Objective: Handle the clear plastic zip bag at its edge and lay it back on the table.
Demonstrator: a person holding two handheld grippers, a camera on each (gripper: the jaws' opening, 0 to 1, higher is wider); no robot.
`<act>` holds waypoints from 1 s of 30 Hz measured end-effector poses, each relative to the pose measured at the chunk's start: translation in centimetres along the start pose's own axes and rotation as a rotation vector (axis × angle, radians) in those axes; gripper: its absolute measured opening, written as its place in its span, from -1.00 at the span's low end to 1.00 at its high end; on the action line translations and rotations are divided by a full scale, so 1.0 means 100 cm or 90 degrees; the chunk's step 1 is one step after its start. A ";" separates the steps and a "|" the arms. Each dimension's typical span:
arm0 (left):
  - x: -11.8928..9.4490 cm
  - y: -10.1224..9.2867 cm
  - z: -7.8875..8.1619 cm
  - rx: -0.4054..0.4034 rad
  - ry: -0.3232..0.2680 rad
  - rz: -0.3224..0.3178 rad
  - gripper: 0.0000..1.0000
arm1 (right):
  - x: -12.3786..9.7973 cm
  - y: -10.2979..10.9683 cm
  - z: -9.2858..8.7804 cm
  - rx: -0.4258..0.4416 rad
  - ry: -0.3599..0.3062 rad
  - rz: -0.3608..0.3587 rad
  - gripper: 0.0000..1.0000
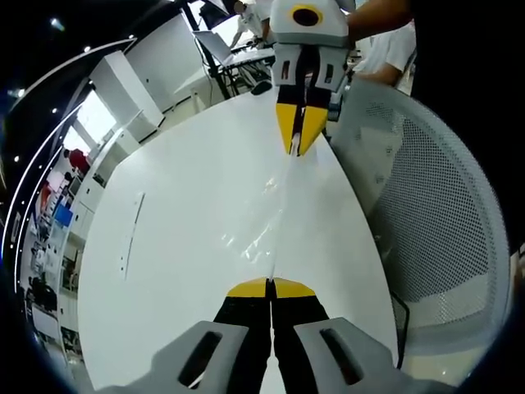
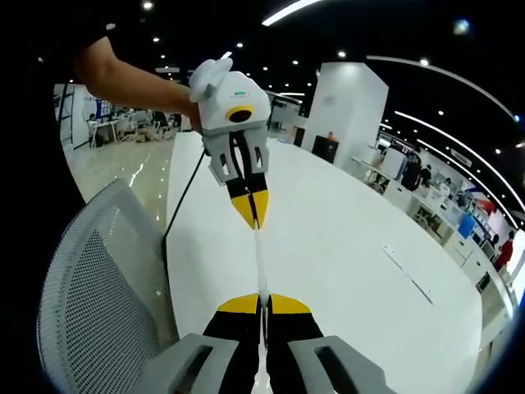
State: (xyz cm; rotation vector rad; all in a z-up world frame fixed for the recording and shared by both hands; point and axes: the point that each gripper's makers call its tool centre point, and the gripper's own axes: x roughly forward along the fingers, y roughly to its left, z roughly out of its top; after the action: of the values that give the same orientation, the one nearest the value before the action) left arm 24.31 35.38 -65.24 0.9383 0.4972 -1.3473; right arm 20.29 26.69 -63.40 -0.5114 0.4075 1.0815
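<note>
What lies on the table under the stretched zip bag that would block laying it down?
Nothing visible does. The clear zip bag hangs stretched between the left gripper and the right gripper, both shut on its edges. The white table beneath looks bare there; the mesh chair stands beside the table, off the path.

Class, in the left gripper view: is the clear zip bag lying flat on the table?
No: the bag is stretched above the table between both grippers.

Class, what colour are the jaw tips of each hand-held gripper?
Yellow over black, clearest in the left gripper view, on the right hand-held gripper gripping the clear bag.
</note>
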 end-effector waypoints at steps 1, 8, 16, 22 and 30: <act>0.000 0.000 0.000 0.000 0.000 0.001 -1.00 | 0.000 0.000 0.000 0.000 0.000 0.000 -1.00; -0.001 0.000 -0.001 0.000 0.001 0.001 -1.00 | -0.001 0.001 -0.001 0.001 0.002 0.000 -1.00; -0.002 0.000 -0.003 -0.003 0.003 0.002 -1.00 | -0.002 0.001 -0.002 0.003 0.002 0.000 -1.00; -0.002 0.000 -0.005 -0.004 0.004 0.003 -1.00 | -0.002 0.002 -0.004 0.005 0.002 0.001 -1.00; -0.002 0.001 -0.006 -0.006 0.006 0.002 -1.00 | -0.003 0.001 -0.005 0.008 0.002 0.000 -1.00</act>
State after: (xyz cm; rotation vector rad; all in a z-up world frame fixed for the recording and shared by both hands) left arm 24.50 35.97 -65.40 0.9379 0.5078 -1.3371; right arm 20.02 26.27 -63.64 -0.5015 0.4162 1.0781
